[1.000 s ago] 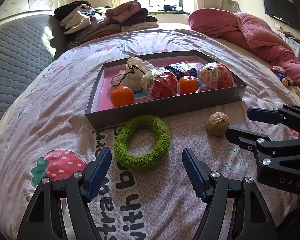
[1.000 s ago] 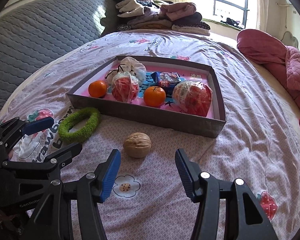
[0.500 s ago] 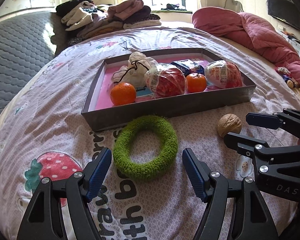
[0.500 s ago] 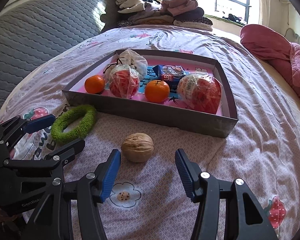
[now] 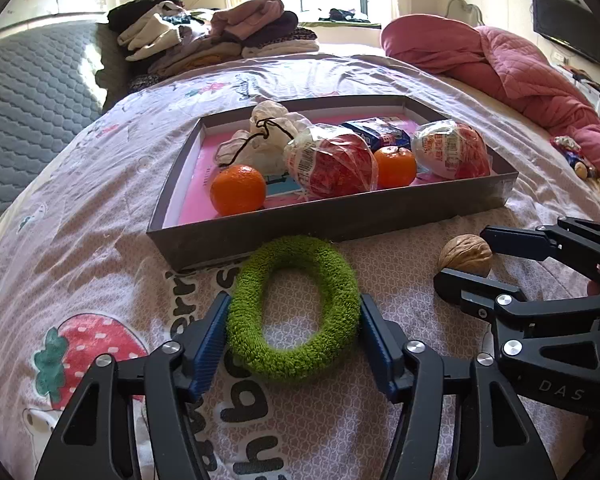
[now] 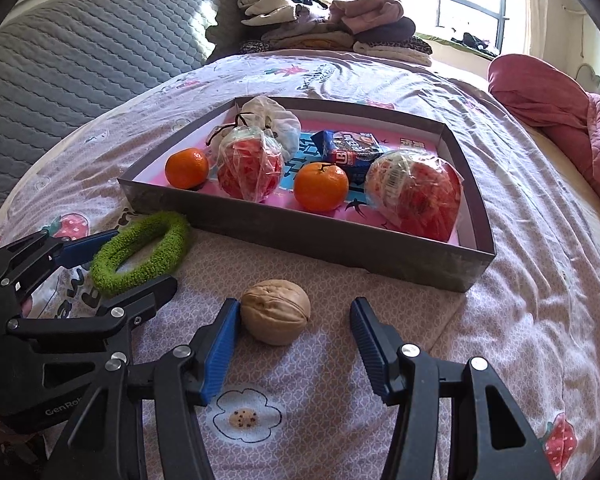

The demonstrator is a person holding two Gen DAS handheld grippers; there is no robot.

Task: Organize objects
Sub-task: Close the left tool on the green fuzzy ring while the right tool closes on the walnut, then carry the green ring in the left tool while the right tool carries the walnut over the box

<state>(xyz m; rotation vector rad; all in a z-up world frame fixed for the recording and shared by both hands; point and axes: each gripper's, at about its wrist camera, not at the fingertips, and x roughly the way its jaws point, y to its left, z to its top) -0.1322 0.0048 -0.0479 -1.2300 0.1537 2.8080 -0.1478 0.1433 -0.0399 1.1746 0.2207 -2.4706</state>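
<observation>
Spread over the bed, the printed quilt (image 5: 80, 208) carries a green ring (image 5: 294, 308) lying flat between the left tool's (image 5: 294, 336) wide-parted pads, long axis pointing ahead toward the tray (image 5: 340, 224), while the right tool (image 6: 294, 340) gapes around the walnut (image 6: 276, 312), which touches its left pad

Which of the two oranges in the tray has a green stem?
The orange between the two wrapped red fruits; the other orange, at the tray's left end, shows none.

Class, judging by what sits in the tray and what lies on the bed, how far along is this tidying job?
Done: oranges and wrapped items sit in the tray. In hand: nothing gripped; the open left gripper straddles the green ring, the open right gripper flanks the walnut. Left: both.
</observation>
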